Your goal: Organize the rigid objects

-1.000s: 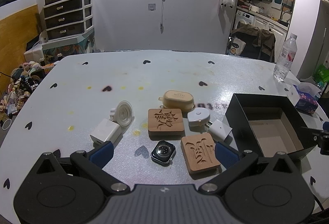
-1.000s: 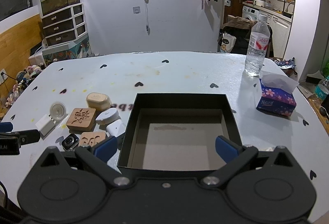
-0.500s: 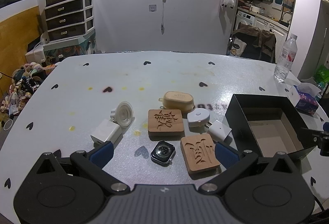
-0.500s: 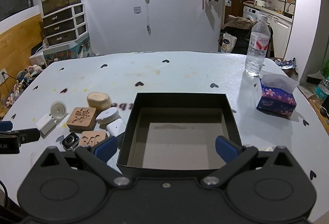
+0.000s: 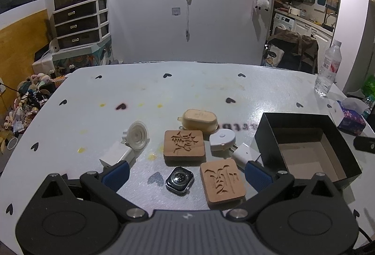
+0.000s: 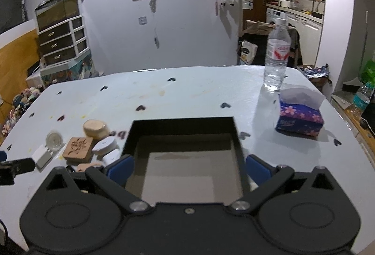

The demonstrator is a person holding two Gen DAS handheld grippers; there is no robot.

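My left gripper (image 5: 186, 175) is open and empty, just above the table, with a black smartwatch body (image 5: 179, 180) and a carved wooden block (image 5: 222, 180) between its fingers. Beyond lie a second carved block (image 5: 184, 146), a tan case (image 5: 200, 120), a white tape measure (image 5: 222, 139), two white chargers (image 5: 243, 153) (image 5: 116, 153) and a round white part (image 5: 138, 135). The empty black box (image 5: 269, 135) stands to the right. My right gripper (image 6: 187, 169) is open and empty over the box (image 6: 182, 123).
A water bottle (image 6: 276, 56) and a blue tissue box (image 6: 298, 118) stand at the table's right side. The white table (image 5: 187, 84) has heart marks and yellow stains. A chair and drawers stand beyond the far edge.
My right gripper has moved forward and a little right over the box. My left gripper has barely moved.
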